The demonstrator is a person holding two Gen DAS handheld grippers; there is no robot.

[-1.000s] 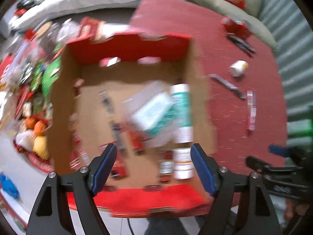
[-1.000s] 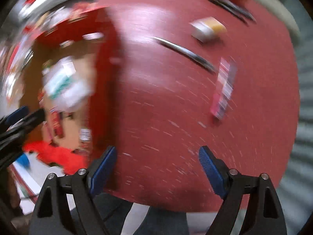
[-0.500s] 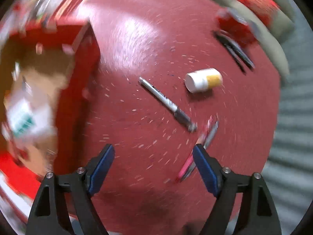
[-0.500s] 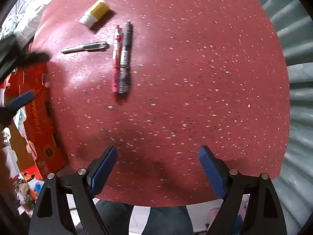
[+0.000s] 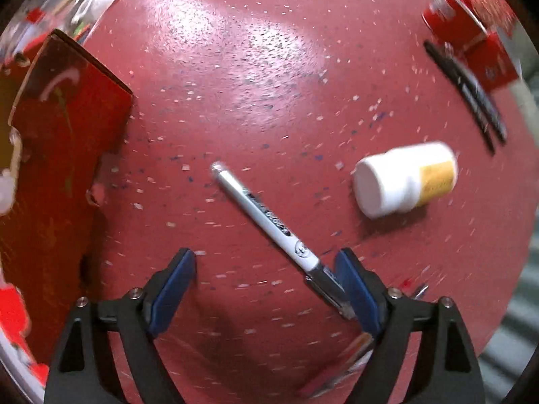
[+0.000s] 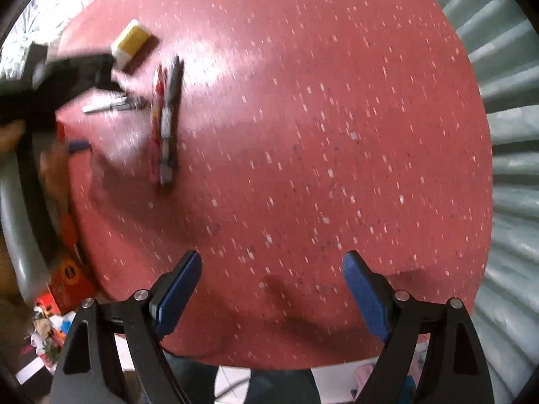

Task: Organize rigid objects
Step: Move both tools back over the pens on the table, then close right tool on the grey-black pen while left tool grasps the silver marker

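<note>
Both views evenly lit from overhead, with broad white glare patches on the red tabletop point(image 5: 269, 107). Motion blur streaks the speckles, worse in the right wrist view. Fisheye bends the edges, dark vignette in the corners; soft shadows near the bottom.

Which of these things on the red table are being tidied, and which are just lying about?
Job: silver marker, white bottle, red and grey pens, black pens, cardboard box.

Lying about: red packet, clutter on the floor.
</note>
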